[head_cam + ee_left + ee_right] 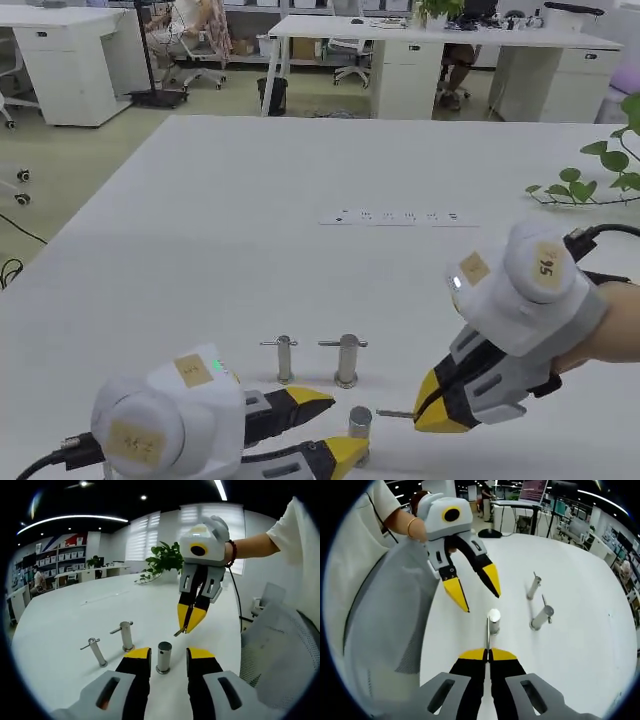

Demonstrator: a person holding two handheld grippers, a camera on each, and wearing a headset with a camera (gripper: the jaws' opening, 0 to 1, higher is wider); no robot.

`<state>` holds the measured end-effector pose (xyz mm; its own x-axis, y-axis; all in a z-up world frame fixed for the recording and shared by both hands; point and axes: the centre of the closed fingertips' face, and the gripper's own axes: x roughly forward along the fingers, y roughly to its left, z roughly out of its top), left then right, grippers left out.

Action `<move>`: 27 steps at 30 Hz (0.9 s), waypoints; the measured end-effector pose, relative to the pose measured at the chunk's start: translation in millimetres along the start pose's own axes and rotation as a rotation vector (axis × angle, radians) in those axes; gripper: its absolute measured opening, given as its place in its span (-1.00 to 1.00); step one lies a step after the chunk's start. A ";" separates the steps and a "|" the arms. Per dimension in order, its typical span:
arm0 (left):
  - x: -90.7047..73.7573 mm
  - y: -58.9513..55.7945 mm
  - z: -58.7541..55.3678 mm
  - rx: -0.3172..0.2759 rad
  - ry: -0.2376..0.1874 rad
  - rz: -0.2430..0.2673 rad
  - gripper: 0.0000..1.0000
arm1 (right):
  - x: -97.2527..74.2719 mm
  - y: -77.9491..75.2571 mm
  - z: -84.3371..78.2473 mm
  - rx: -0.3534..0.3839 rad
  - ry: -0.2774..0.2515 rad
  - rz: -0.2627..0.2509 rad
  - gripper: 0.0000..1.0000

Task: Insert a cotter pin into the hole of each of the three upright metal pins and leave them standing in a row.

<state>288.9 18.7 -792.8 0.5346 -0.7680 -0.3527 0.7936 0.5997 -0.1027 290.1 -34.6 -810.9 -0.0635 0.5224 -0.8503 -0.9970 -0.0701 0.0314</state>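
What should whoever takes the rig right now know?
Left gripper: open, jaws flanking the bare third metal pin, not clamping it.
Right gripper: shut on a cotter pin, tip aimed at that pin's top.
Done: middle pin and end pin stand upright, each with a cotter pin through it.
Left: insert this one, then line the third up with the other two.

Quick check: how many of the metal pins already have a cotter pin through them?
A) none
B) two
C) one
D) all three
B: the back left pin and back right pin each have one crosswise near the top, while the front pin is bare and the right gripper holds a cotter pin beside it.
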 end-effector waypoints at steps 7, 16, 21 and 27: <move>8.5 5.4 -10.1 0.017 0.043 0.020 -0.49 | 6.7 -5.8 -8.1 -0.015 0.041 -0.004 -0.93; 17.4 8.8 -14.7 0.020 0.064 0.028 -0.56 | 12.5 -9.2 -12.9 -0.035 0.076 -0.006 -0.93; 22.1 7.6 -20.2 0.034 0.084 0.021 -0.61 | 14.7 -8.6 -10.1 -0.043 0.074 0.003 -0.93; 24.1 8.2 -23.4 0.055 0.099 0.021 -0.68 | 14.4 -8.2 -4.2 -0.054 0.064 0.006 -0.93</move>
<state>301.4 10.4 -823.9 0.5221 -0.7276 -0.4449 0.7988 0.6000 -0.0439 297.5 -30.0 -825.6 -0.0653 0.4666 -0.8821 -0.9927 -0.1203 0.0098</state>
